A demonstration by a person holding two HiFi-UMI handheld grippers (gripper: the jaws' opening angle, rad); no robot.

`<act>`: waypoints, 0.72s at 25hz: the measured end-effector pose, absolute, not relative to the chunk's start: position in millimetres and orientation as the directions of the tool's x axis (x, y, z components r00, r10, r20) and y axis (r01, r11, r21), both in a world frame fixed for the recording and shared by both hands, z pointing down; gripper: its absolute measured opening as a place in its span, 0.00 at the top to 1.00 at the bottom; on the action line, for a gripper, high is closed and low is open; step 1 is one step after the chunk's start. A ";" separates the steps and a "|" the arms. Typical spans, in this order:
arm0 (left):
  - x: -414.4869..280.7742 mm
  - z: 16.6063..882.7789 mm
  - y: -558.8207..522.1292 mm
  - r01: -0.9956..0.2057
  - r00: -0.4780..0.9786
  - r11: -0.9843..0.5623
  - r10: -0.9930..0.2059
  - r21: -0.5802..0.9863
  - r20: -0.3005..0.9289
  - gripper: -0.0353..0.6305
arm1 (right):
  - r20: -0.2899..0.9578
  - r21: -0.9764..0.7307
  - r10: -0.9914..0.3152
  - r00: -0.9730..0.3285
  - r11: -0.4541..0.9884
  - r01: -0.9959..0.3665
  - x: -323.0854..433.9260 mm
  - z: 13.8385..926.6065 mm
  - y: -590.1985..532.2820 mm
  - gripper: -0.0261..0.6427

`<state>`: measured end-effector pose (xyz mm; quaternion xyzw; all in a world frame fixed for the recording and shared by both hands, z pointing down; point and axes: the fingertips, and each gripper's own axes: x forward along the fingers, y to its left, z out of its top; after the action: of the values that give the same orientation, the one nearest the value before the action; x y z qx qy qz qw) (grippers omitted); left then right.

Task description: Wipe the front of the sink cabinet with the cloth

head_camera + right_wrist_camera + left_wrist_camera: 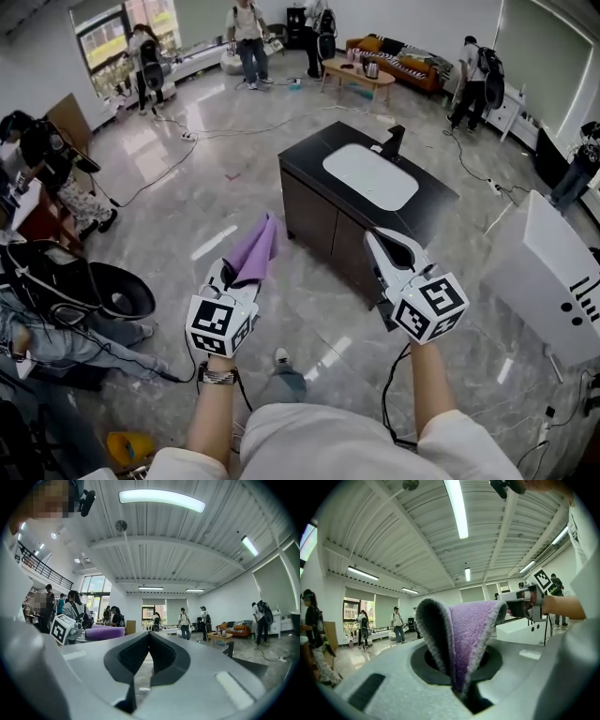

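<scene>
While the left gripper (242, 277) clamps the purple cloth (255, 251), the right gripper (377, 242) is closed on nothing. Both hover on the near side of the dark sink cabinet (317, 225)

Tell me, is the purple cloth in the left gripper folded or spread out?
Folded. The cloth is doubled over into a loop, and its fold stands up from the shut jaws of the left gripper.
</scene>
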<state>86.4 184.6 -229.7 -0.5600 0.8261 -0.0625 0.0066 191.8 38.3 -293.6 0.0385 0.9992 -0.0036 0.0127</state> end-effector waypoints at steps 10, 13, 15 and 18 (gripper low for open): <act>-52.0 -227.3 164.0 -0.923 -0.382 0.377 -0.921 -0.077 0.078 0.88 | 0.021 0.017 0.054 -0.998 0.998 0.055 54.2 -288.7 14.9 0.95; -88.4 -220.8 155.3 -0.922 -0.386 0.381 -0.919 -0.071 0.081 0.88 | 0.012 0.002 0.032 -0.999 0.999 0.032 20.4 -284.3 0.0 0.95; -114.8 -216.5 148.2 -0.921 -0.389 0.384 -0.918 -0.069 0.081 0.88 | 0.015 0.005 0.022 -1.000 1.000 0.022 -4.5 -279.1 -9.7 0.95; -150.3 -213.1 140.7 -0.921 -0.389 0.384 -0.917 -0.068 0.084 0.88 | 0.034 0.027 0.019 -0.999 0.999 0.020 -38.7 -273.2 -15.9 0.95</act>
<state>-150.3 140.7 -213.1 -0.5526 0.8317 -0.0515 -0.0163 -38.7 -15.9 -273.2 0.0096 0.9997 0.0137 -0.0167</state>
